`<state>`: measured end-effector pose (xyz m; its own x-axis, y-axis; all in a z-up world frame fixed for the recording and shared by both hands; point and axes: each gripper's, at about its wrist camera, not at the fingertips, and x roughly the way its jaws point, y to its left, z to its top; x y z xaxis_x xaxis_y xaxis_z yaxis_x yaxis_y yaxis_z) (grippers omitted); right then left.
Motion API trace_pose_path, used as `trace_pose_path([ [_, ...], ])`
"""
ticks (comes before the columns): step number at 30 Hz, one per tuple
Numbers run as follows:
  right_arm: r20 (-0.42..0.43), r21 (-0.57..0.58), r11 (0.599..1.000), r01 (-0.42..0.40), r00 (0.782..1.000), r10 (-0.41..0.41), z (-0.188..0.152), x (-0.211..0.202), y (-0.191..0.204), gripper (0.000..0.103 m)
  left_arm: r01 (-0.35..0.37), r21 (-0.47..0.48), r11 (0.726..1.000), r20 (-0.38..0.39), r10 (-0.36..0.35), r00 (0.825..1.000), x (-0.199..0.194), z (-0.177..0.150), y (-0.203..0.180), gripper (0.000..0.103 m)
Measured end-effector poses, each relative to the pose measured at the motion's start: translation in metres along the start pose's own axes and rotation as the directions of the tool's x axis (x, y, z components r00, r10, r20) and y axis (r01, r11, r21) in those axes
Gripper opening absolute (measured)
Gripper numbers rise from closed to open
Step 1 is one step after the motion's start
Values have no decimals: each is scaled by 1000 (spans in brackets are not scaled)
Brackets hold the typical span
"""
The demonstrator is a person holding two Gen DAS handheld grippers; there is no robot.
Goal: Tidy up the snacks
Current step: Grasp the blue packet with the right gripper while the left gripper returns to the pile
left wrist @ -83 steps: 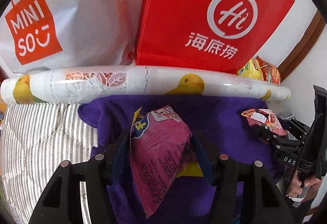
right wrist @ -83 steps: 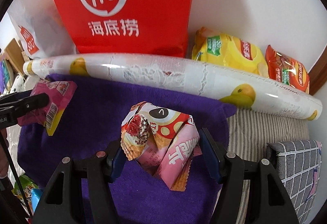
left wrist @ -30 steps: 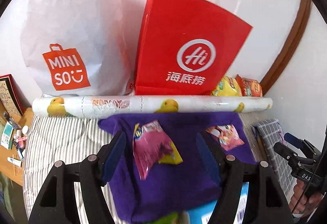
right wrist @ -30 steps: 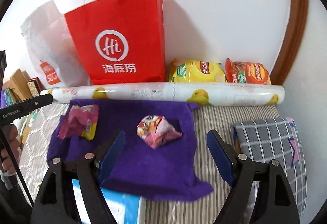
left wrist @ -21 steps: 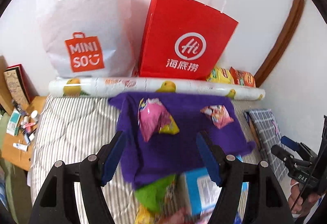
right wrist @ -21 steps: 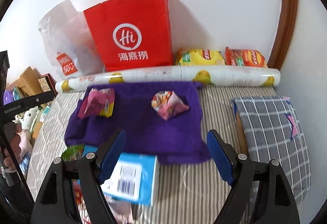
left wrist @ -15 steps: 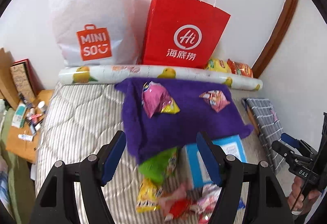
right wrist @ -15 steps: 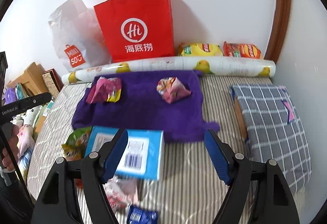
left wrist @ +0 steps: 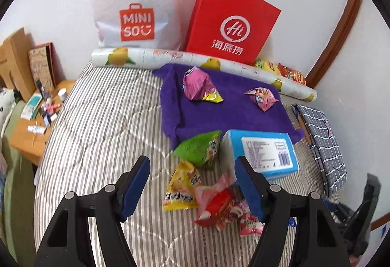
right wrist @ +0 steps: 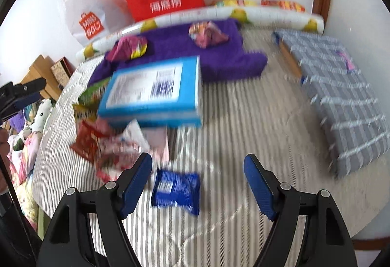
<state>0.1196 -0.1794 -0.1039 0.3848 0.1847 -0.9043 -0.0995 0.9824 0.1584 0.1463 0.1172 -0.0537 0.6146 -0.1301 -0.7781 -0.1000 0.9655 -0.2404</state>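
Two crumpled snack packets lie apart on a purple towel [left wrist: 219,118] on the striped bed: a pink one [left wrist: 197,86] and a pink-and-red one [left wrist: 262,97]. In front of the towel are a blue box [left wrist: 263,152], a green packet [left wrist: 199,147], a yellow packet [left wrist: 181,184] and a red-and-pink heap [left wrist: 224,206]. My left gripper [left wrist: 192,167] hangs open and empty above the yellow packet. My right gripper [right wrist: 197,164] is open and empty over a small dark-blue packet [right wrist: 175,189]; this view is blurred.
A red paper bag [left wrist: 231,23] and a white shopping bag [left wrist: 139,6] lean on the wall behind a printed roll [left wrist: 170,57]. Chip bags [left wrist: 280,68] lie behind the roll. A checked cushion [right wrist: 341,86] lies to the right, and a cluttered bedside table [left wrist: 36,120] stands left.
Both grippers let go of their packets on the towel and drew back toward the bed's near side. The blue box and the loose packets have come into view.
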Motion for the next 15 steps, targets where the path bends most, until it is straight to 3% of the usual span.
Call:
trace_pose_path([
  [9,-97,10,999,-39,995,40,-29,39,13,78,-6,-42,999,-19,5,1000,4,-18,28,70],
  [15,-59,-45,998,33,998,-35,-34,45,27,79,-7,-60,998,-35,5,999,8,-23,42,70],
])
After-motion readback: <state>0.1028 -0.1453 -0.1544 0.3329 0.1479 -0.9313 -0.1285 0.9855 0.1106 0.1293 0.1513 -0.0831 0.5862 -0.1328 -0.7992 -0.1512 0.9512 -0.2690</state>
